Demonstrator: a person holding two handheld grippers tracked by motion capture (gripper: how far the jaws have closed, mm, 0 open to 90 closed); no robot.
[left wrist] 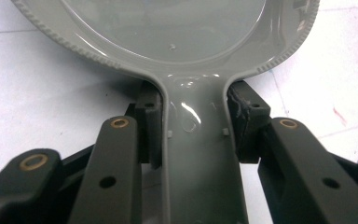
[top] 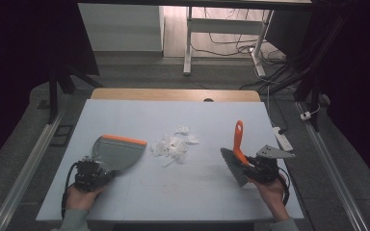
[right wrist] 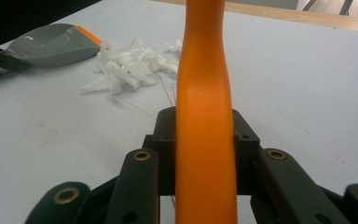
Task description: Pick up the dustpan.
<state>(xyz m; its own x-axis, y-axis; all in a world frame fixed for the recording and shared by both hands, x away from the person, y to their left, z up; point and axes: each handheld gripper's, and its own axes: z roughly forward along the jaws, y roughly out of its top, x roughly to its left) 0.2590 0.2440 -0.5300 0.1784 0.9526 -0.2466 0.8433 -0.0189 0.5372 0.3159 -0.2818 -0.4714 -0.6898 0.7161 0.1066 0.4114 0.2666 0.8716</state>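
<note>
dustpan and brush in hand, sweep not yet begun

the left gripper has its jaws pinched on the narrow handle of the grey plastic dustpan with the orange lip; in the left gripper view the pads press the handle from both sides. the pan lies flat on the white table, its orange edge facing the heap of torn white paper scraps just beside it at mid-table.

the right gripper is clamped on the orange handle of the grey-bristled hand brush, which stands tilted with its bristles down near the table, well apart from the scraps on their far side from the pan.

i judge this as the end of the pick-up step: both tools are gripped, nothing is swept yet. the next move calls for bringing the brush across behind the scraps and drawing them toward the orange lip, while the left hand keeps that lip pressed flat so paper does not slip under it.
</note>
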